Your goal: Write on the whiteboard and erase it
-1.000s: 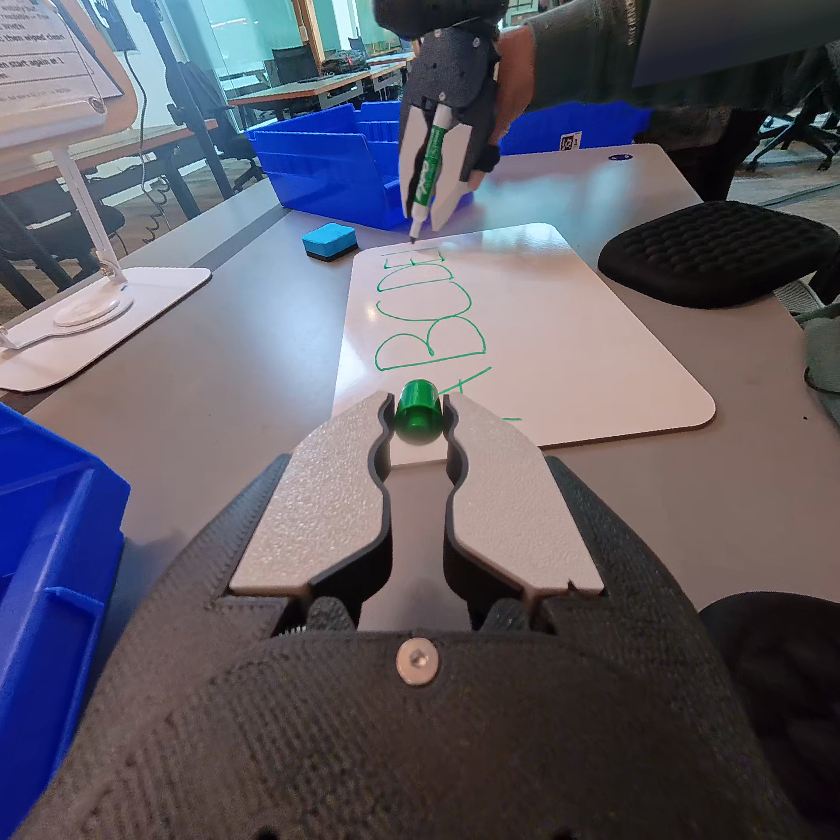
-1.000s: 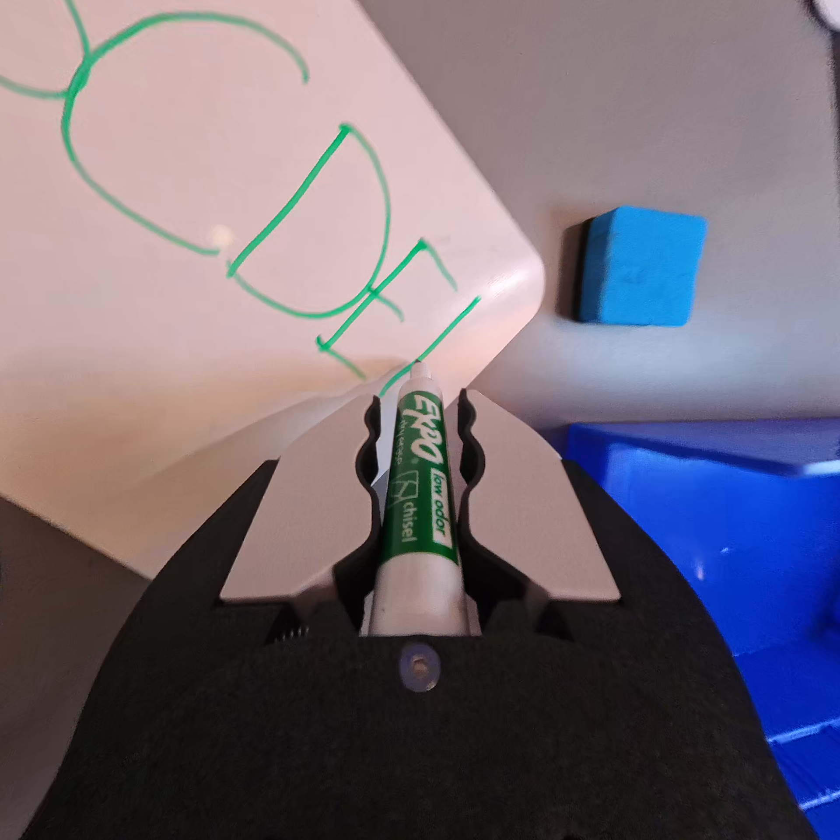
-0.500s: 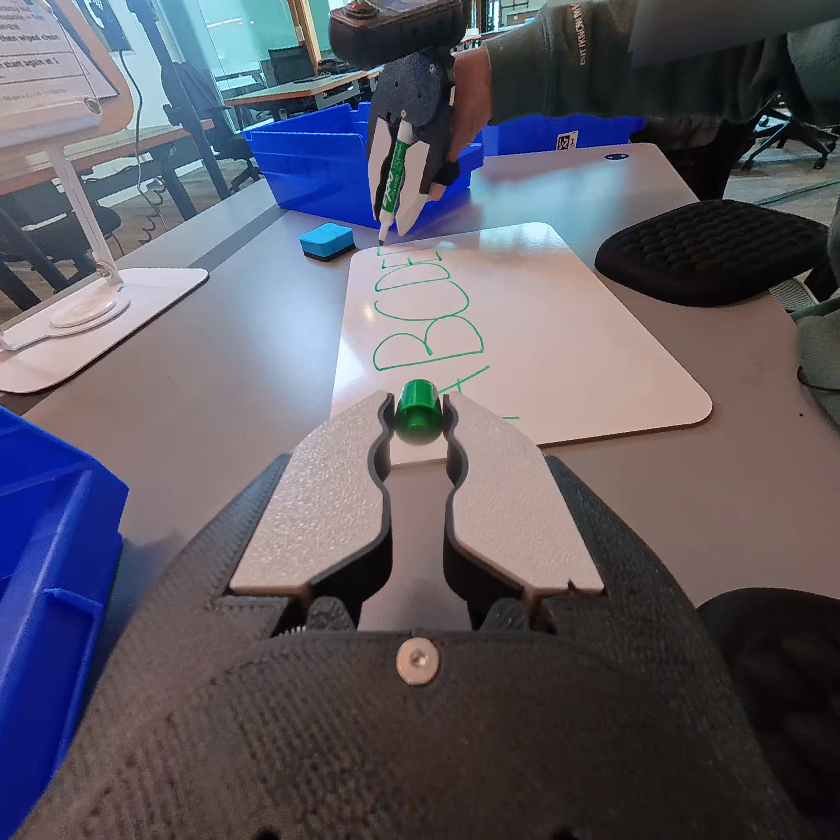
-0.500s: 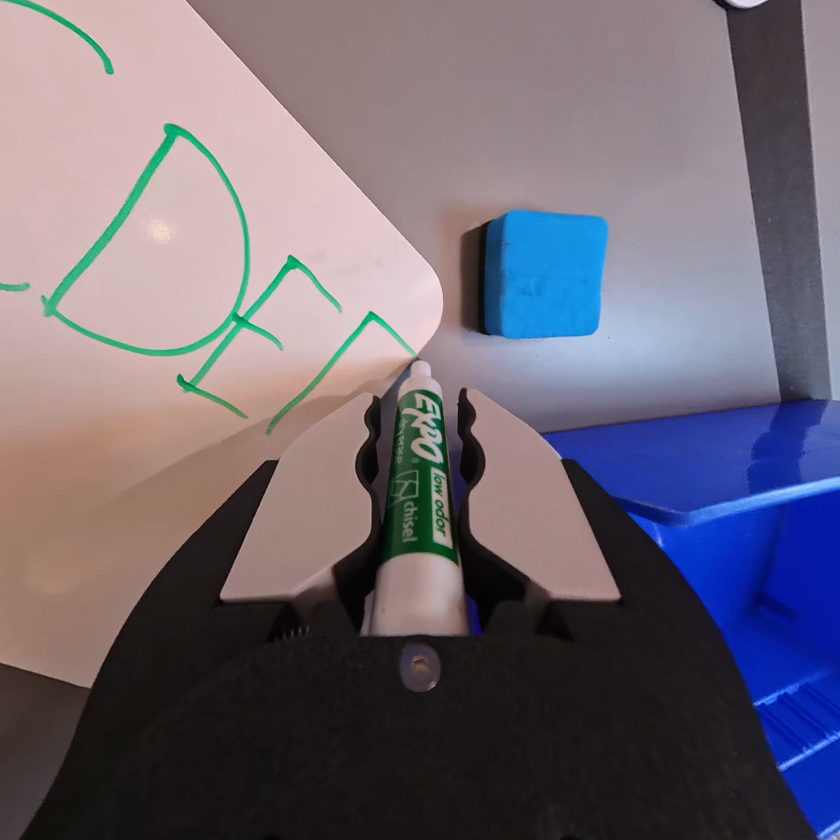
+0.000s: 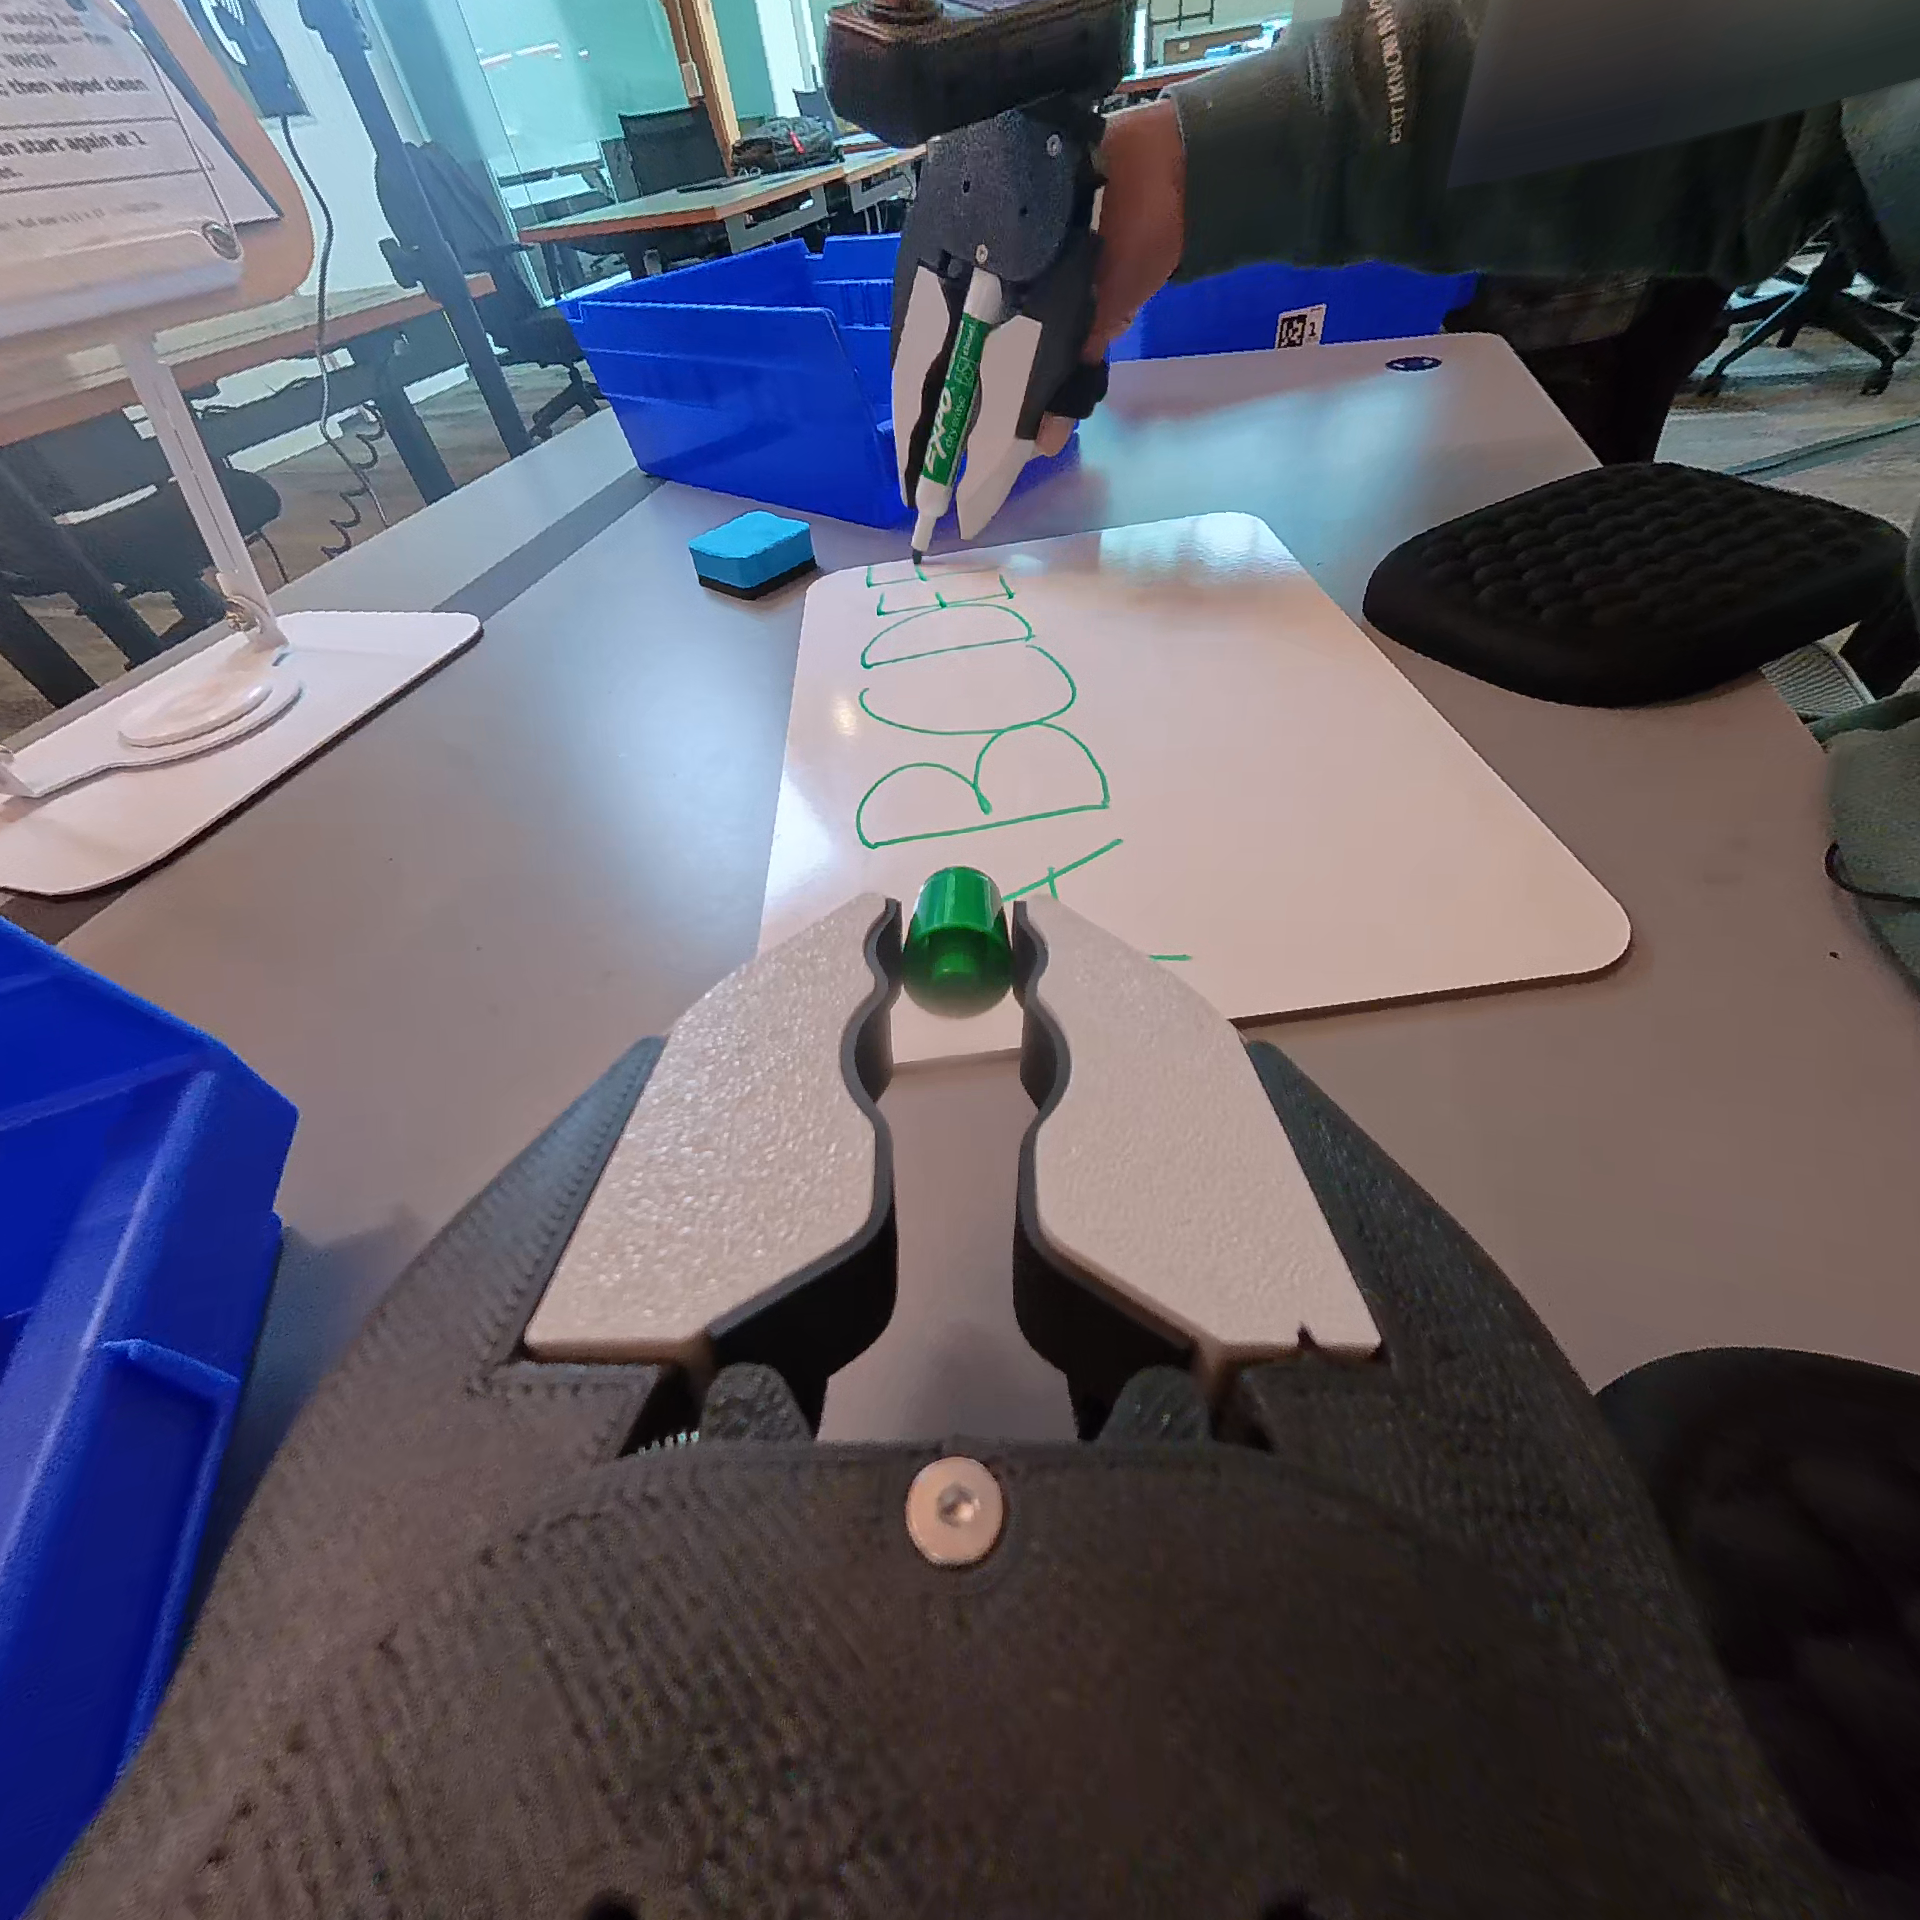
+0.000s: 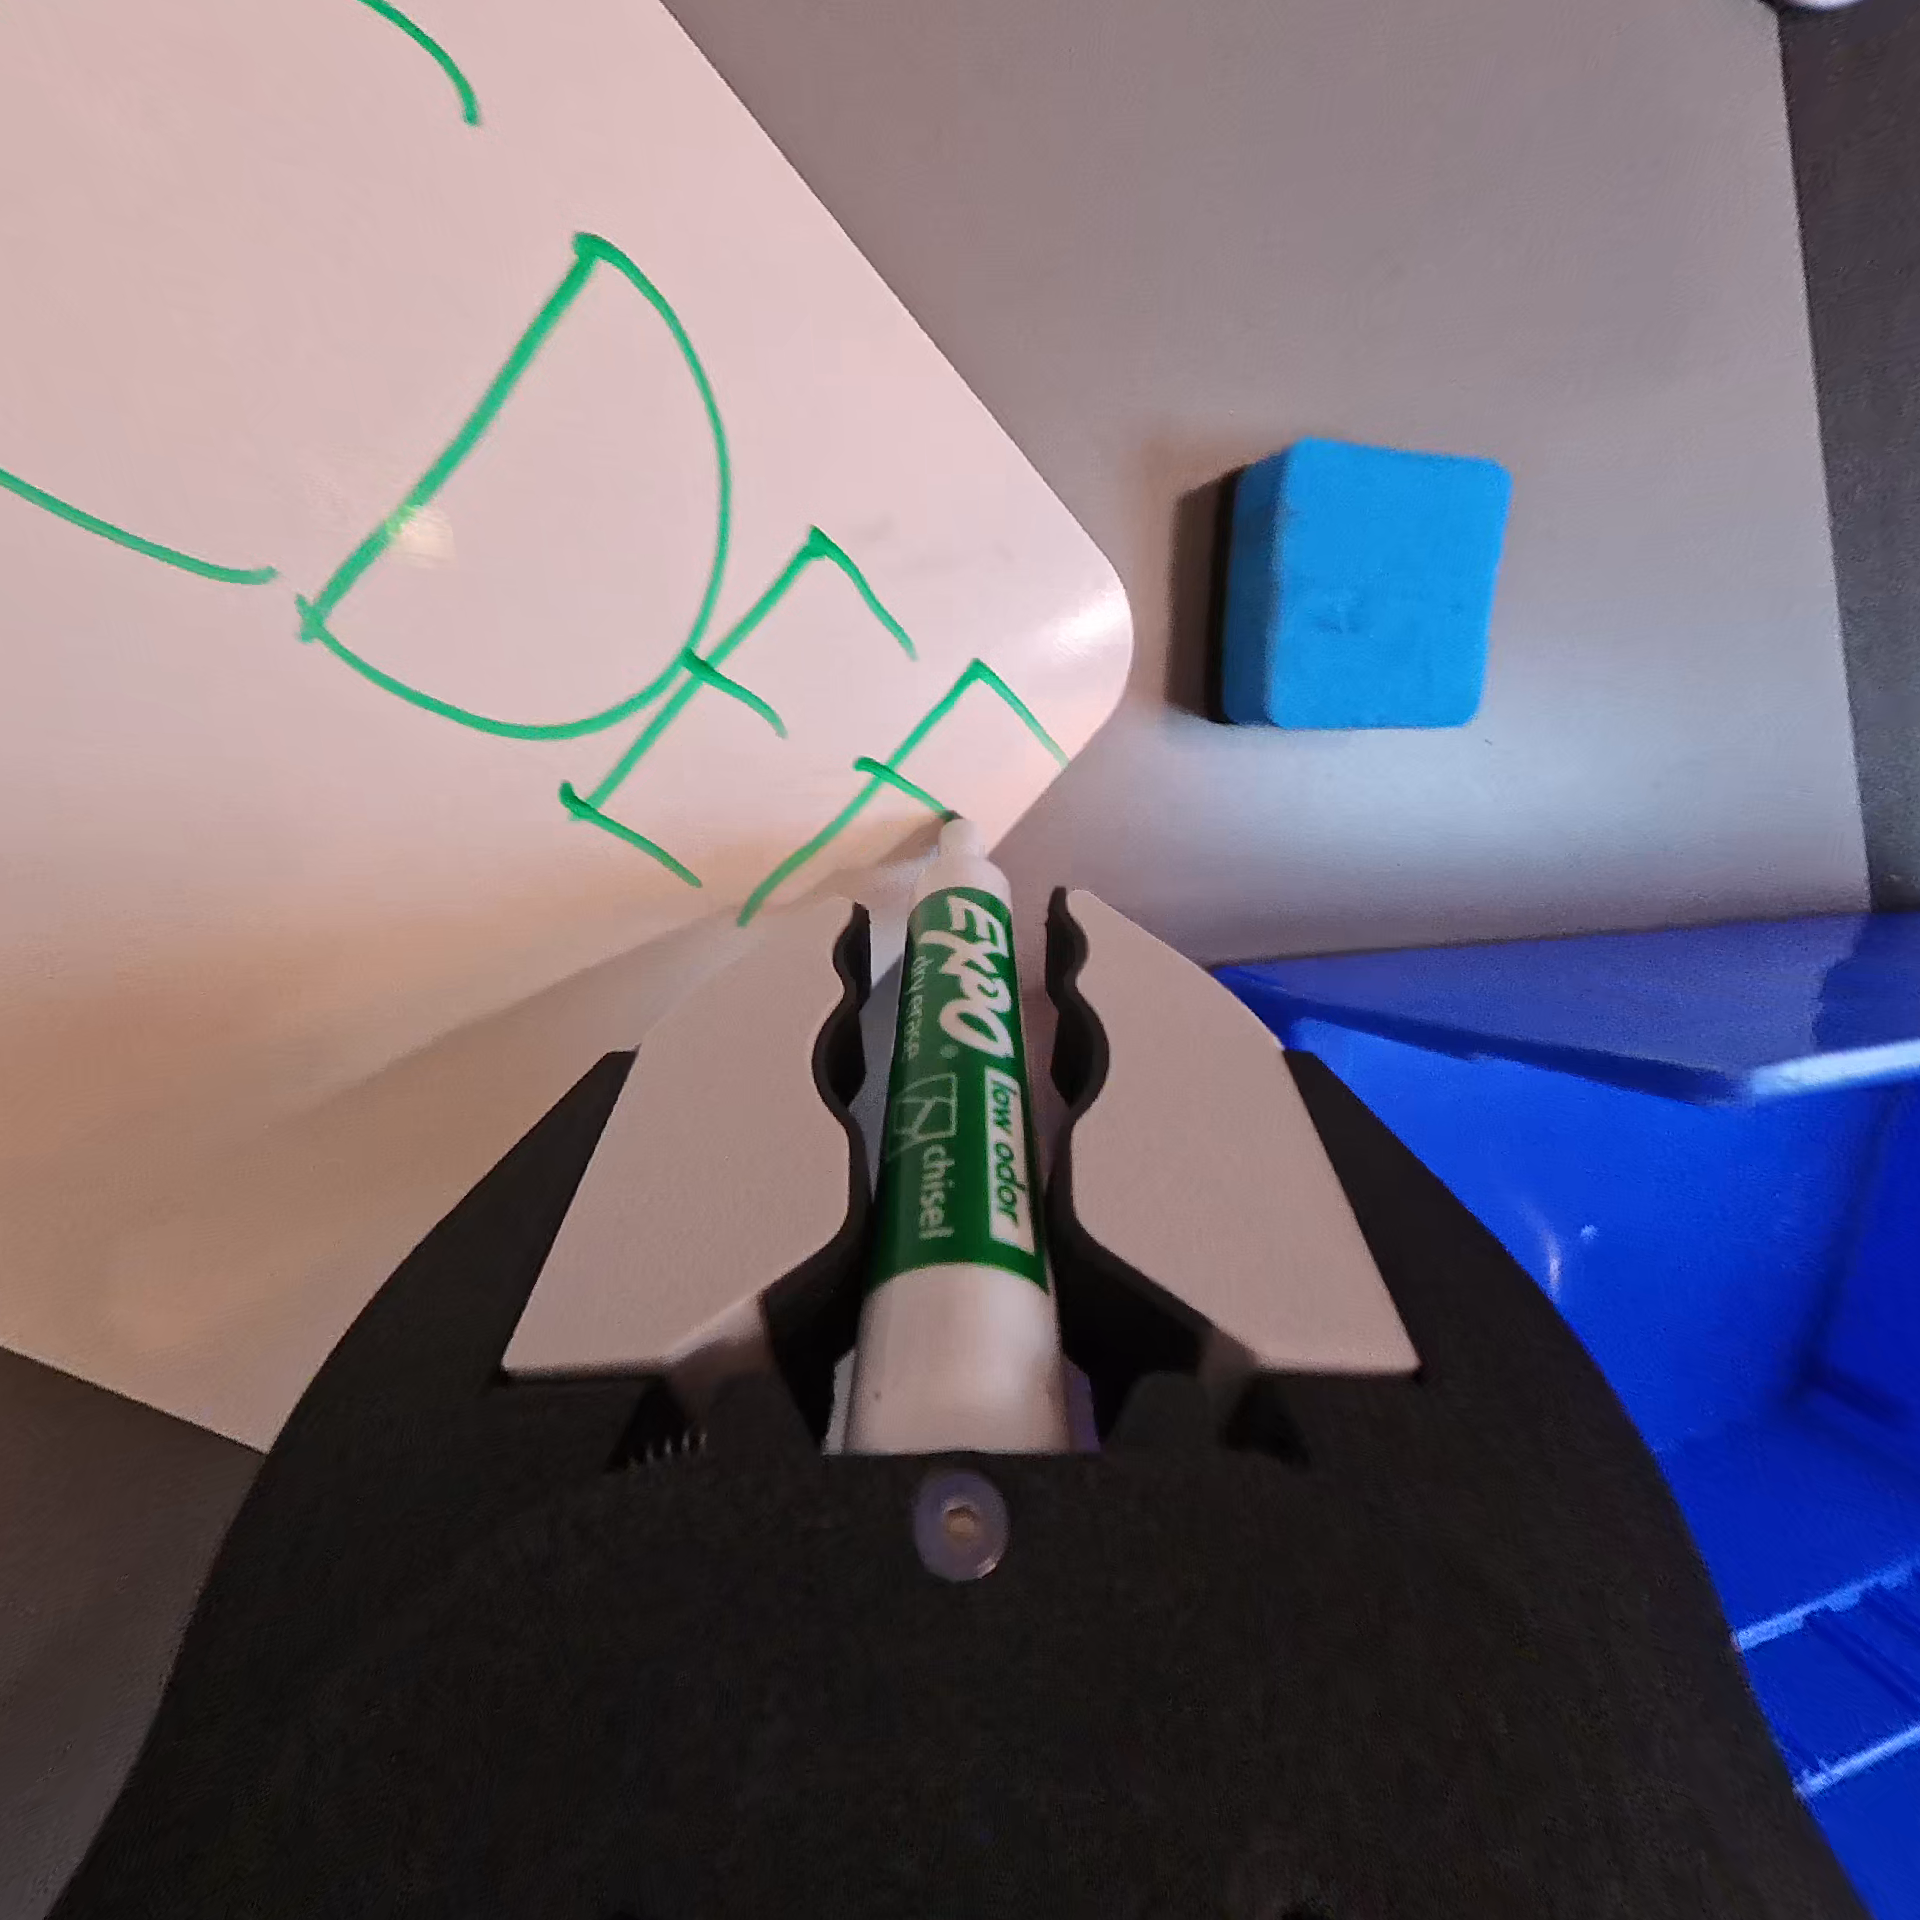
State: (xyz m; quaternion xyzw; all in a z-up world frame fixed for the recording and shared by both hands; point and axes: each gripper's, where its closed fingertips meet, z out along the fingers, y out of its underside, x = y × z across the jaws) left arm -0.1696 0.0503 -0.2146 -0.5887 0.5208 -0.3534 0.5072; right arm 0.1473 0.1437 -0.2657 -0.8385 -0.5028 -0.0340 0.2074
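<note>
A white whiteboard (image 5: 1299, 790) lies flat on the grey table, with a row of green letters along its left side. My right gripper (image 6: 956, 914) is shut on a green and white marker (image 6: 956, 1091), whose tip touches the board near its far left corner (image 6: 951, 831). It also shows in the left wrist view (image 5: 951, 499), held by a hand. My left gripper (image 5: 956, 925) is shut on the green marker cap (image 5: 954, 935) just above the board's near edge. A blue eraser (image 5: 750, 549) (image 6: 1361, 597) lies on the table beside that far corner.
A blue bin (image 5: 748, 384) stands behind the board and another blue bin (image 5: 94, 1247) at my near left. A white sign stand (image 5: 208, 707) is on the left. A black chair armrest pad (image 5: 1621, 577) is on the right. A grey table (image 5: 499, 852) surrounds the board. Some 35 centimetres of space lies between my two pairs of fingers. Measured from the fingertips, the blue eraser (image 6: 1361, 597) is 8 centimetres or so from the right gripper and 35 centimetres from the left. Look for it in the left wrist view (image 5: 749, 535) too.
The right gripper with the marker has added a short stroke to the last letter near the board's far corner. The left gripper and cap have not moved.
</note>
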